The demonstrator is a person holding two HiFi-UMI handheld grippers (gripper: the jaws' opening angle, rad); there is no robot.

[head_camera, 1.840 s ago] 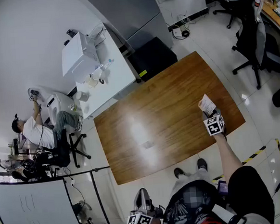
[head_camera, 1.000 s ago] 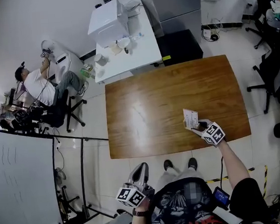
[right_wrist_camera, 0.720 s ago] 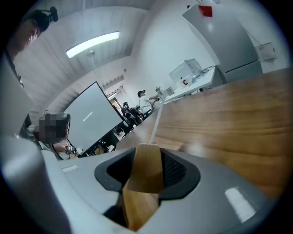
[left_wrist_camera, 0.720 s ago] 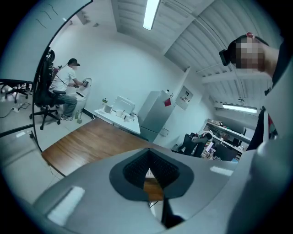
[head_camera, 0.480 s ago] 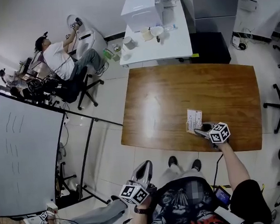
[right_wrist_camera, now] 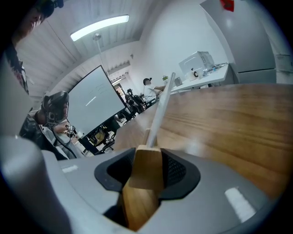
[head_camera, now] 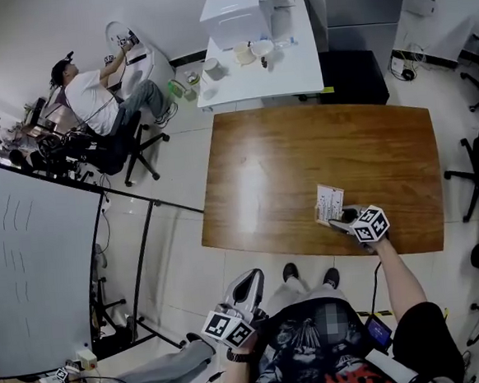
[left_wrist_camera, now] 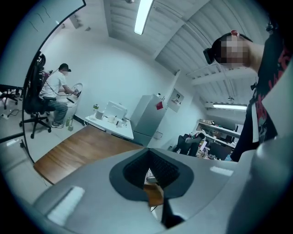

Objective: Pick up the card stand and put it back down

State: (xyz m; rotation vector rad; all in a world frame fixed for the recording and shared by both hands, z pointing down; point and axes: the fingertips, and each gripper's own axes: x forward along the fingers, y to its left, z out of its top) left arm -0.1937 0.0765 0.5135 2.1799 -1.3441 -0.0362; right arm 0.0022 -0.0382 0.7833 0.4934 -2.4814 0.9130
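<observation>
So the right gripper (head_camera: 334, 220) has its jaws clamped on the light wooden block base of the card stand (head_camera: 330, 203), with a thin white card sticking up from its slot. It's low over the glossy brown rectangular wooden table (head_camera: 303, 157), near the front edge on the person's side, though I can't tell if it's touching. Lots of smooth tabletop lies beyond it. The left gripper (head_camera: 245, 287) hangs off the table by the person's body, its ribbed black pads together and holding nothing.
</observation>
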